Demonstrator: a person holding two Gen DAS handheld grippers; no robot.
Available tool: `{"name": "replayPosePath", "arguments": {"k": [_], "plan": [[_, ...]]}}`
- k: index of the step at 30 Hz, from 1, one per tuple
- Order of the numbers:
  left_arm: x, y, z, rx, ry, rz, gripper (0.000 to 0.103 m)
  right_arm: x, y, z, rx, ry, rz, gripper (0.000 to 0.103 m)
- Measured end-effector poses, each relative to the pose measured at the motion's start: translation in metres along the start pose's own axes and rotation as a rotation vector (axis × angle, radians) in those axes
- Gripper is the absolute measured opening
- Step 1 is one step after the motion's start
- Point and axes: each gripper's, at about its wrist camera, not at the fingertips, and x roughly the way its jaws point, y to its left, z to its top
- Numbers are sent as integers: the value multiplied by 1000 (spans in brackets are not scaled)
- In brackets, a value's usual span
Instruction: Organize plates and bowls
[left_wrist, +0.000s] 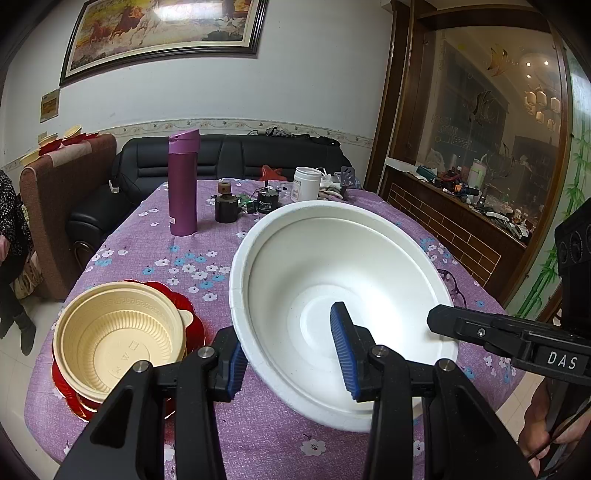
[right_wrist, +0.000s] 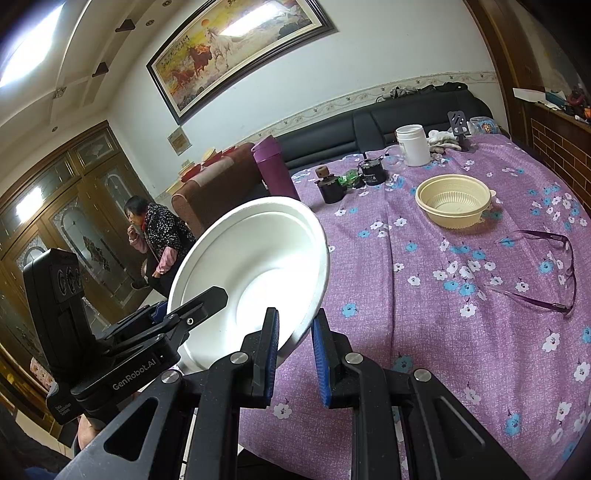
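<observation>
Both tools grasp one white bowl (left_wrist: 332, 280) by its rim: the left tool (left_wrist: 291, 354) at the near edge, the right tool (right_wrist: 295, 354) at the opposite side, holding it tilted above the purple floral counter (right_wrist: 424, 332), beside a cream bowl (left_wrist: 114, 332) nested on red plates (left_wrist: 192, 321).

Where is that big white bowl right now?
The white bowl is held tilted over the table's near edge, its rim gripped by the left tool and the right tool, with the cream bowl beside it.
</observation>
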Motion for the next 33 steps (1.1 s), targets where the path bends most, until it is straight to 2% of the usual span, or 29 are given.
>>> {"name": "replayPosePath", "arguments": {"k": [33], "plan": [[1, 3, -1, 0, 0, 3, 40, 4, 0, 1, 5, 6, 5, 20]]}}
